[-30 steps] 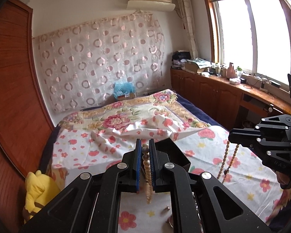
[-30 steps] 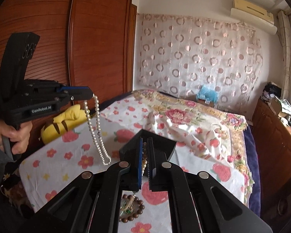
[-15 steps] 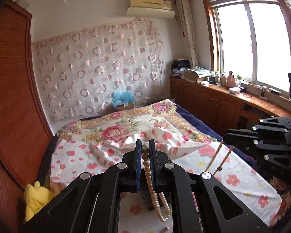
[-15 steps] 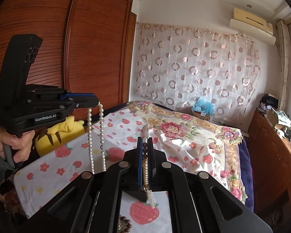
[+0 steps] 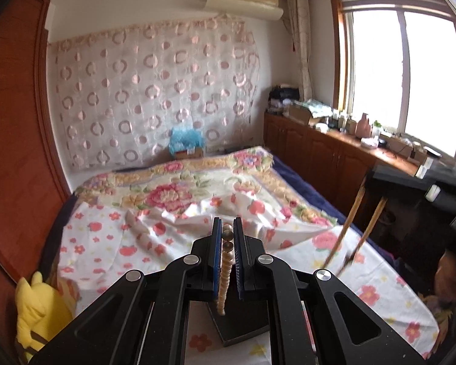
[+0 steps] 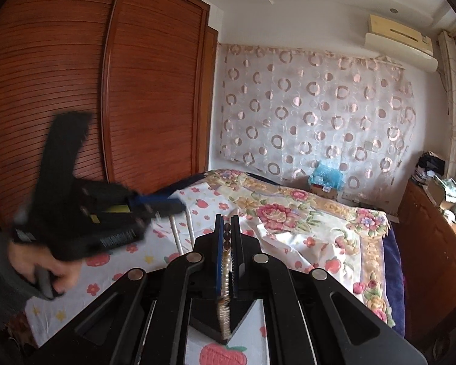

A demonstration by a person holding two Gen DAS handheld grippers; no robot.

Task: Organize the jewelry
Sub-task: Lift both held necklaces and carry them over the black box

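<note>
Since a moment ago both strands have been lifted higher: the pearl necklace is clamped in the left gripper, the wooden bead string in the right gripper, probably for hanging on the black stand.

Floral bed, wooden wardrobe, bright window

The matte black plastic left tool has blue-lined fingers and round silver pivot screws; the matching right tool looks alike. A bare hand (blurred) emerges from a grey sleeve.
</note>
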